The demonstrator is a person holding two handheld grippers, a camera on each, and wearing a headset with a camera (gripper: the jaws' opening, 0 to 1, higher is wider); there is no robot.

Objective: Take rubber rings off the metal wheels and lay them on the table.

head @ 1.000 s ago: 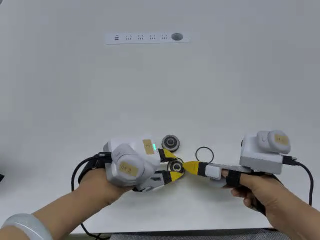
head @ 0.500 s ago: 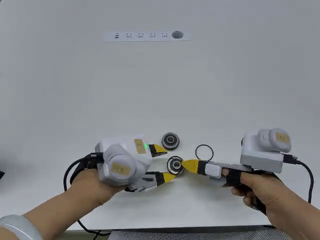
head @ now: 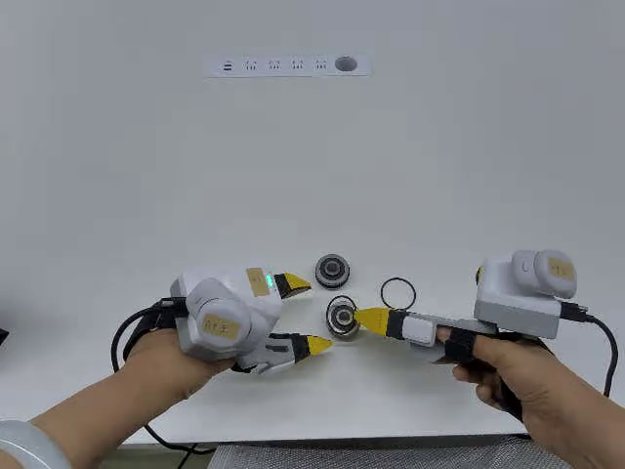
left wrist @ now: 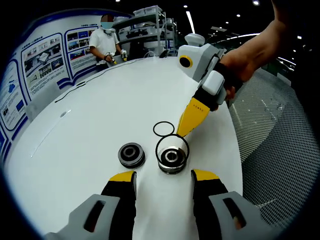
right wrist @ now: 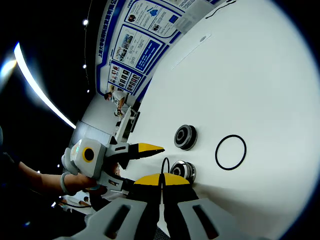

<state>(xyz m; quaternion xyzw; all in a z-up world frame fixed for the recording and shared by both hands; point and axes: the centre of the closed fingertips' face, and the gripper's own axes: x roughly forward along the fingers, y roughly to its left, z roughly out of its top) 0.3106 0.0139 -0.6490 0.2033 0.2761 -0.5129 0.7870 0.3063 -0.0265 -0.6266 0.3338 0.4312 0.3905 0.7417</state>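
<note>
Left gripper: jaws wide, empty, just beside near wheel. Far wheel looks ringed. Right gripper: jaws pinched on near wheel's rubber ring, half lifted. Loose ring lies on table. Next, likely: left clamps the wheel, right pulls the ring clear.

The table is smooth and matt. The wheels are shiny metal; the ring is dull black rubber. The left gripper and right gripper have matt plastic shells.
</note>
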